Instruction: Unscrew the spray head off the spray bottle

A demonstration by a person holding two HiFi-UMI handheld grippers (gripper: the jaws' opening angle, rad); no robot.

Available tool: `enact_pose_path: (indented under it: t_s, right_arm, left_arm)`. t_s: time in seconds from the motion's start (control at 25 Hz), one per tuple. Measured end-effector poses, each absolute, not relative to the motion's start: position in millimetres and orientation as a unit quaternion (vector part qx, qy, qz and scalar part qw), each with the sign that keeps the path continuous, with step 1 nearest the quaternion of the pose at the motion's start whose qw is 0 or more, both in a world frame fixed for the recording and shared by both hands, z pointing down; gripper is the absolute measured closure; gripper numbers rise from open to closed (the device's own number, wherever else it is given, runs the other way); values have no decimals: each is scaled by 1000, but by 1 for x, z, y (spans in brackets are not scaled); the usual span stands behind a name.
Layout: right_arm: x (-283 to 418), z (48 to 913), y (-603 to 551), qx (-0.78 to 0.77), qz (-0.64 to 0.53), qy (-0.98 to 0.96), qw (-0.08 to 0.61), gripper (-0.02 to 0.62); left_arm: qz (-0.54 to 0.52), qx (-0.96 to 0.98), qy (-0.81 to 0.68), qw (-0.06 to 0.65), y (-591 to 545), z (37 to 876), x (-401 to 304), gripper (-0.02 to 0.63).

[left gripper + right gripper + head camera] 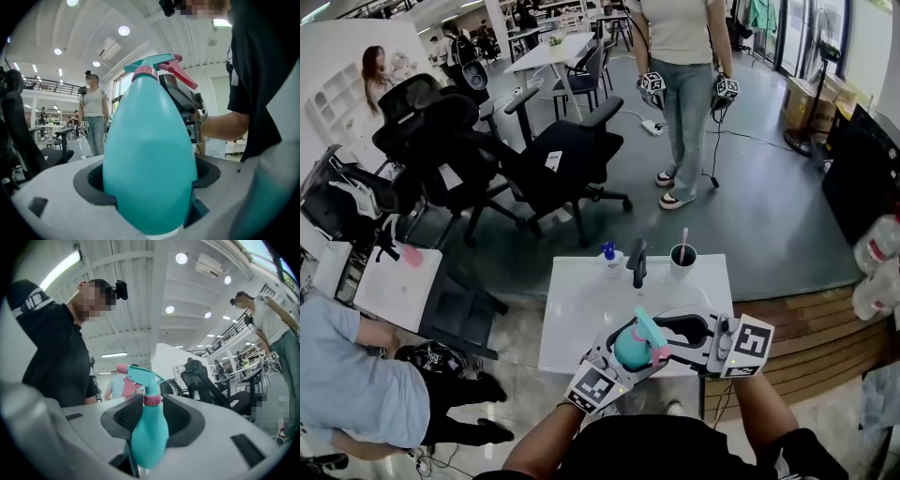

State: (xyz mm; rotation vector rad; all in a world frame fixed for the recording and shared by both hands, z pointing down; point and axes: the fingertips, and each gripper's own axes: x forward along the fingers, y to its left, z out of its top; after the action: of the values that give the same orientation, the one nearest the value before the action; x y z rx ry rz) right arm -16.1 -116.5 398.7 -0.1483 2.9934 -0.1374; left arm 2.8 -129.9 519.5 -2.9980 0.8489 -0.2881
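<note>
Above the near edge of the white table [581, 319], one teal spray bottle [628, 351] is held clear of the surface between two grippers. Left gripper [617, 366] is clamped on the bottle's fat body, which fills the gap between its jaws. Right gripper [671, 343] is closed on the one spray head [652, 337], its pads pressed to either side of the pink collar, below the teal nozzle and pink trigger. The head sits on the bottle's neck.

Three things stand along the table's far edge: one small bottle with a blue cap [608, 253], one black upright object [638, 264] that I cannot identify, and one black cup [682, 260] holding a single pink stick [683, 240].

Beyond the table's far side one person [682, 56] stands with two more grippers. Black office chairs [553, 164] cluster to the far left of the table.
</note>
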Motion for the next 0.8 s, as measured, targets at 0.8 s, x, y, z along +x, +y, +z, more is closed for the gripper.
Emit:
enact_pose_path:
  t_s: [0.8]
  right_arm:
    - [-45,402,-93,-123,-38,991,43,518]
  left_arm:
    - [-126,-901,414,-34,-168,541,-42,143]
